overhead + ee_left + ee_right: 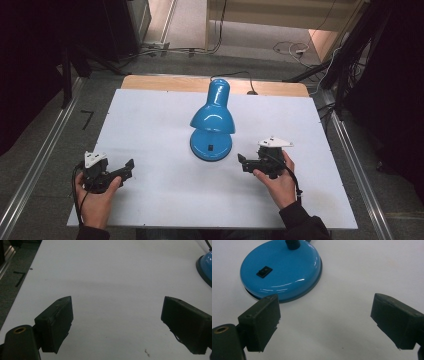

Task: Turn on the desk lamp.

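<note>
Two open claws flank a blue lamp

Both claws sit low over the white worktop (150, 125), each held in a hand. The left claw (129, 166) lies at about 8 o'clock from the blue desk lamp (212, 120), well apart from it; its jaws stand wide apart with nothing between them, and the left gripper view shows bare worktop ahead and a sliver of the lamp's base at 2 o'clock. The right claw (242, 161) is at about 4 o'clock from the lamp, near its round base (280, 270), jaws also spread wide and empty. The base carries a black rocker switch (264, 271). The lamp stands upright at the worktop's centre, its shade tilted towards the person.
</note>
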Demonstrator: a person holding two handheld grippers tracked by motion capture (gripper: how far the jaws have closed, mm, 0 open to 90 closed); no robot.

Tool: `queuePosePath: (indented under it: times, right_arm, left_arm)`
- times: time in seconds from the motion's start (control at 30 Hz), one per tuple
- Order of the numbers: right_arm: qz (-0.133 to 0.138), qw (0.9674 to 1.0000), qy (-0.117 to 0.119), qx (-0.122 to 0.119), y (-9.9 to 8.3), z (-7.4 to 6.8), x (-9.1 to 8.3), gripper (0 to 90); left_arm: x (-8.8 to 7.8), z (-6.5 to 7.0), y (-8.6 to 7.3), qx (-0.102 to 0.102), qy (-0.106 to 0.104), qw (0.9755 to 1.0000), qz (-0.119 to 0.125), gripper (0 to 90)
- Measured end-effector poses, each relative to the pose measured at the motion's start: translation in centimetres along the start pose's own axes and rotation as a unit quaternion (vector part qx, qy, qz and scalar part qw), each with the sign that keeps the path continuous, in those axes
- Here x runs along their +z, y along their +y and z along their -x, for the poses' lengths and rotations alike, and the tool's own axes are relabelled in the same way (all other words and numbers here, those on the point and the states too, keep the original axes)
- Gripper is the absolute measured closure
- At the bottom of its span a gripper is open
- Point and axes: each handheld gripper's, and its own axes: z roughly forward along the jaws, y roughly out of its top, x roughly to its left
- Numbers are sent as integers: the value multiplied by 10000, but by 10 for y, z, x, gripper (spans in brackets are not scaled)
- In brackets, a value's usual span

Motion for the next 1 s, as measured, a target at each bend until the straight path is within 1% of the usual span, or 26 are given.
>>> queuePosePath:
  times: [0.13, 0.33, 0.37, 0.47, 0.67, 1.0]
  right_arm:
    - [9, 10000, 21, -3, 2, -2, 1, 76]
    - [16, 10000, 85, -20, 5, -9, 5, 77]
    - [6, 9999, 114, -58, 5, -11, 7, 77]
    - [6, 9999, 138, -76, 6, -13, 9, 77]
    - [62, 9998, 134, -94, 8, -18, 12, 77]
    - [78, 9996, 232, -148, 13, -28, 17, 79]
  left_arm:
    - [0, 0, 0, -10, -10, 10000, 11, 116]
    - [0, 0, 0, -19, -6, 10000, 3, 116]
    - [0, 0, 0, -14, -12, 10000, -9, 116]
    - [1, 0, 0, -18, -23, 10000, -9, 116]
    - [1, -1, 0, -30, -24, 10000, -1, 116]
    - [1, -1, 0, -27, -26, 10000, 7, 116]
